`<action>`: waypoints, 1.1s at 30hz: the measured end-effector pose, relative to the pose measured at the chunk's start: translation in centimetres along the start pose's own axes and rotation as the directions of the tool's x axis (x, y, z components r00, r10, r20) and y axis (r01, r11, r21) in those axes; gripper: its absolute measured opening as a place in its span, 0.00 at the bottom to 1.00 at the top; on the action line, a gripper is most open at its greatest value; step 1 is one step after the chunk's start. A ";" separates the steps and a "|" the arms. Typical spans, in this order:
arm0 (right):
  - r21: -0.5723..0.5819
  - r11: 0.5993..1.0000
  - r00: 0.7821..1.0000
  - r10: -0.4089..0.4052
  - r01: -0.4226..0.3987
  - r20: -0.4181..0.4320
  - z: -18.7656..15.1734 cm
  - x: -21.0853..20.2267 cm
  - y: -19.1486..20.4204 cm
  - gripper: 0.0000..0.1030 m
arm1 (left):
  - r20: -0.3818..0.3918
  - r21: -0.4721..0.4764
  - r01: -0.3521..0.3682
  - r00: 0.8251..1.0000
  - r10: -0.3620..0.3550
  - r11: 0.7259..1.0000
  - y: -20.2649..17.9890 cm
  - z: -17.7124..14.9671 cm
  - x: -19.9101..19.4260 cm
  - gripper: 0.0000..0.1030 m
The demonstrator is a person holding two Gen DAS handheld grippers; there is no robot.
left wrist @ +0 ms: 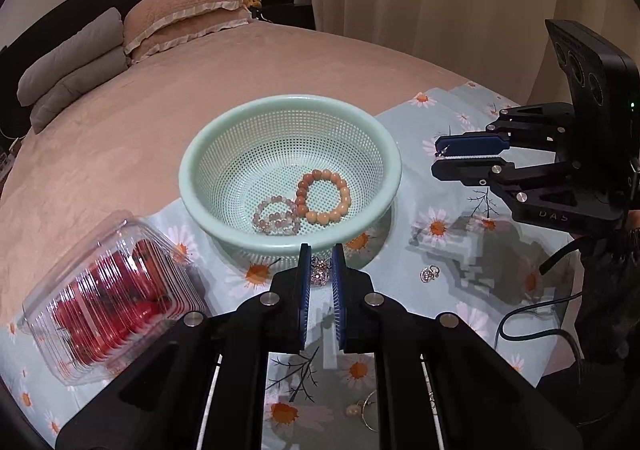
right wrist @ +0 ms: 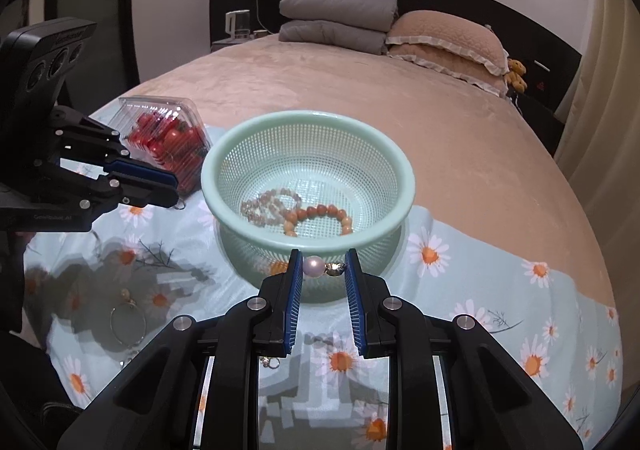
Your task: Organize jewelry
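Observation:
A mint green mesh basket (left wrist: 188, 173) (right wrist: 408, 185) stands on a daisy-print cloth and holds an orange bead bracelet (left wrist: 345, 195) (right wrist: 316, 211) and a pale pink bead bracelet (left wrist: 276, 214) (right wrist: 264, 205). My left gripper (left wrist: 321, 256) is shut on a sparkly crystal piece (left wrist: 320, 270) just in front of the basket. My right gripper (right wrist: 322, 265) is shut on a pearl earring (right wrist: 314, 266) near the basket's front rim; it also shows in the left wrist view (left wrist: 440, 153). A small silver charm (left wrist: 429, 273) lies on the cloth.
A clear clamshell box of red fruit (left wrist: 108, 302) (right wrist: 168, 141) lies left of the basket. A hoop earring with a pearl (right wrist: 127, 320) (left wrist: 366, 410) lies on the cloth (right wrist: 500, 282). Pillows (left wrist: 184, 15) sit at the bed's head. A cable (left wrist: 532, 334) trails at right.

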State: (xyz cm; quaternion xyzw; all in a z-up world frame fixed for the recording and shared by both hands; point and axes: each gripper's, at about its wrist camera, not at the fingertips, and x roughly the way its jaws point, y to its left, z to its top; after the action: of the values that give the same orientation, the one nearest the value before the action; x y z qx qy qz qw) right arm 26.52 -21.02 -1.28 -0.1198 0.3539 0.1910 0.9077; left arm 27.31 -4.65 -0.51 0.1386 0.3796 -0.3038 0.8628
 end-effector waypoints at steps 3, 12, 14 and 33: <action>0.000 1.000 1.000 0.017 -0.017 -0.002 0.7 0.7 0.1 0.20 | 0.007 0.013 -0.004 1.000 0.004 1.000 0.0 1.1 -0.1 0.10; 0.012 1.000 1.000 0.026 -0.026 0.001 2.8 2.9 0.0 0.20 | 0.015 0.016 -0.009 1.000 0.008 1.000 0.4 3.0 1.2 0.10; 0.005 1.000 1.000 0.018 -0.018 -0.014 2.9 3.7 0.0 0.20 | 0.004 0.006 -0.006 1.000 0.006 1.000 0.7 3.0 1.9 0.10; 0.131 0.990 0.998 -0.052 0.046 0.042 2.2 3.2 -2.8 0.79 | 0.040 -0.082 -0.081 0.996 0.085 0.993 2.9 2.4 1.0 0.89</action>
State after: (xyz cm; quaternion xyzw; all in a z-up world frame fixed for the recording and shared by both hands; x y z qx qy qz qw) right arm 31.17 -21.90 -1.66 -0.0646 0.3417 0.1478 0.9259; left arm 30.98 -3.95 0.40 0.1131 0.3668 -0.2553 0.8874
